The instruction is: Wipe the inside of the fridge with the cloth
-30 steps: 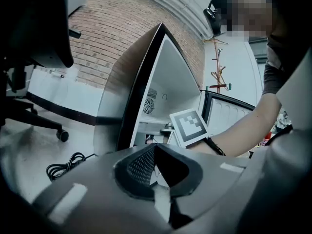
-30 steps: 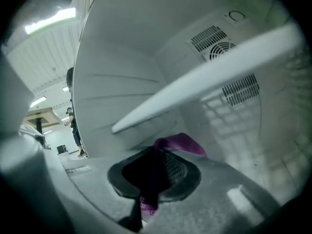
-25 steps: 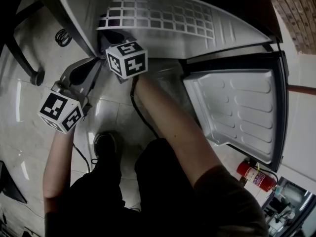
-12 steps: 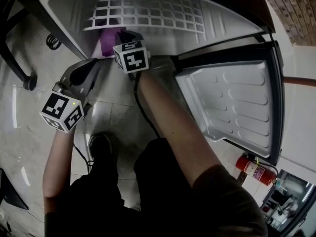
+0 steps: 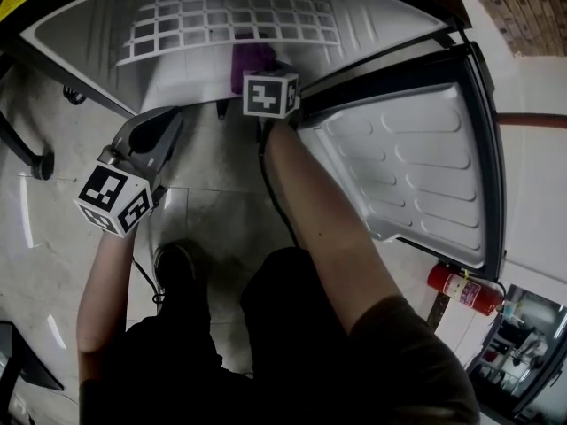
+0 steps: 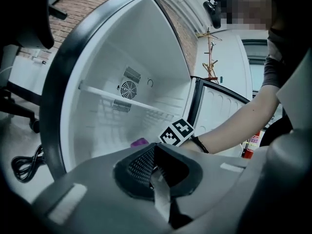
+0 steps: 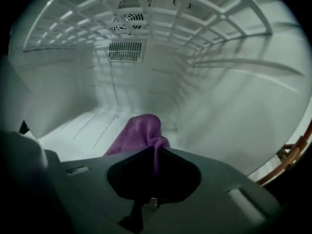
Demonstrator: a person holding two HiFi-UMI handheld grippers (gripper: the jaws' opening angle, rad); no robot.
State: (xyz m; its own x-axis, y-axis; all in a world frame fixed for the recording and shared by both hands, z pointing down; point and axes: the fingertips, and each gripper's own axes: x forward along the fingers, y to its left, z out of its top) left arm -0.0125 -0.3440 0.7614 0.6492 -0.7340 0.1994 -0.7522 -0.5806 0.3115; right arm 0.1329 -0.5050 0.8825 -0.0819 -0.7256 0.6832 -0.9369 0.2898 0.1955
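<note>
The right gripper (image 7: 155, 152) is inside the fridge (image 5: 177, 73) at the top centre of the head view, its jaws clamped on a fold of the purple cloth (image 7: 140, 129). The cloth bunches directly ahead of the jaw tips and rests on the white fridge floor, low and centre in the right gripper view, well short of the back wall. The left gripper (image 5: 151, 135) is outside the cabinet at the left of the head view, jaws pressed together with nothing between them.

Right arm outstretched, right gripper (image 7: 155, 155) fingers clamped on cloth (image 7: 141, 130); left gripper (image 6: 155, 149) held back, fingers together.
</note>
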